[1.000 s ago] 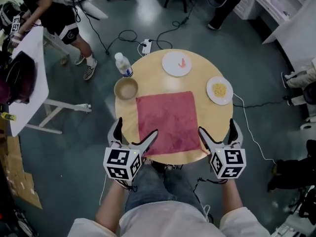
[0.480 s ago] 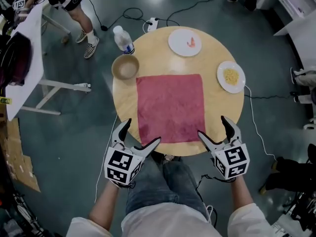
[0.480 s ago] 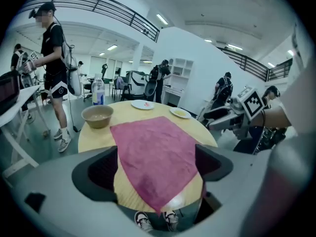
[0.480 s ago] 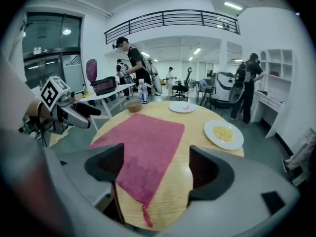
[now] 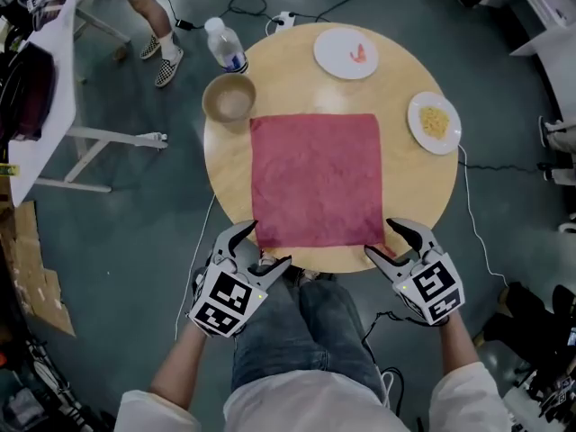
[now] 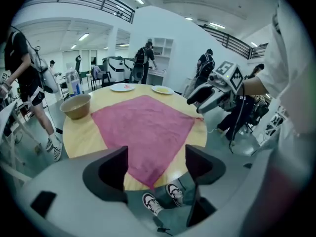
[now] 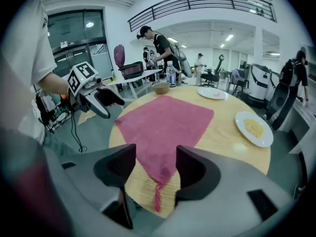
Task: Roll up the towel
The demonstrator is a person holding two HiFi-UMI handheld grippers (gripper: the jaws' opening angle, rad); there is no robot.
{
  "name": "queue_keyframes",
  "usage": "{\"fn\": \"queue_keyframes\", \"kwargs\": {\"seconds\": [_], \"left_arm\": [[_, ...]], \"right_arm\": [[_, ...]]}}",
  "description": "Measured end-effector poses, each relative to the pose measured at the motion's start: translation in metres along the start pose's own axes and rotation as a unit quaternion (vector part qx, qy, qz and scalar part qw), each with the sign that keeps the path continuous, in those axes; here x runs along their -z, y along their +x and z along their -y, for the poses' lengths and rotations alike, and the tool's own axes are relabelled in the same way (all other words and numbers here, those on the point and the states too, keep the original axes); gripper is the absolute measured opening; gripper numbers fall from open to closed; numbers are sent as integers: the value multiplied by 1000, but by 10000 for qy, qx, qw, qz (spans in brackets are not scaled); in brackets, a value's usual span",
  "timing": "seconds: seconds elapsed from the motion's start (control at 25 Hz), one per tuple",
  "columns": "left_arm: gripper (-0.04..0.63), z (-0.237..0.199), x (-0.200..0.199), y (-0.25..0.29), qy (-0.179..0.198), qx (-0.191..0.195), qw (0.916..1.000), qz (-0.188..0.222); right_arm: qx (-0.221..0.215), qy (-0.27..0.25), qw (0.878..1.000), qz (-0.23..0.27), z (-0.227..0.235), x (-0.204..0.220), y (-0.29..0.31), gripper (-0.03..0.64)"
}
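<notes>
Left hand-held gripper (image 5: 261, 248) and right hand-held gripper (image 5: 387, 241): jaws half apart, closing, each framing one near corner of the red towel (image 5: 315, 178), which lies flat on the tabletop (image 5: 405, 187). Neither pinches it.

Bench (image 5: 405, 183), frame centre: towel (image 5: 315, 178) laid flat at its middle, near edge along the bench's lower rim. Bowl (image 5: 229, 98) just off the towel's upper-left corner; bottle (image 5: 225, 46) above the bowl, at the bench's upper-left edge. Plate (image 5: 333, 57) at the top edge, above the towel; second plate (image 5: 450, 135) at the right edge, beside the towel's upper-right corner. Left tongs (image 5: 268, 246) at the towel's lower-left corner, right tongs (image 5: 378, 237) at its lower-right corner; each pair's jaws closing with that corner between them, not yet pressed.
</notes>
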State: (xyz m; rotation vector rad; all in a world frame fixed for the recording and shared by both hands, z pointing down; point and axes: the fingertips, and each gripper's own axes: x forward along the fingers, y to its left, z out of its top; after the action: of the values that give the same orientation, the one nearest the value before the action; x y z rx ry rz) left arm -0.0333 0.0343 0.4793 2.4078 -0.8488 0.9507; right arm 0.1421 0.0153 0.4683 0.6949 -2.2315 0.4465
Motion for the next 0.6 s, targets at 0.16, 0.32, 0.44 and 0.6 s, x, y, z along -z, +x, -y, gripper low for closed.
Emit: {"fn": "queue_keyframes", "kwargs": {"seconds": [0.16, 0.32, 0.44, 0.6], "left_arm": [[330, 6, 13, 4, 125, 131, 9995, -261], [291, 5, 23, 8, 322, 237, 9980, -491], [272, 8, 30, 10, 457, 365, 9962, -643], [267, 6, 38, 13, 774, 395, 9927, -840]], "right_arm": [[-262, -99, 9994, -189, -8, 10, 2, 240], [-424, -332, 9978, -399, -12, 21, 6, 225], [-587, -531, 9951, -597, -16, 29, 7, 209], [-618, -772, 9919, -797, -14, 37, 9, 190]]}}
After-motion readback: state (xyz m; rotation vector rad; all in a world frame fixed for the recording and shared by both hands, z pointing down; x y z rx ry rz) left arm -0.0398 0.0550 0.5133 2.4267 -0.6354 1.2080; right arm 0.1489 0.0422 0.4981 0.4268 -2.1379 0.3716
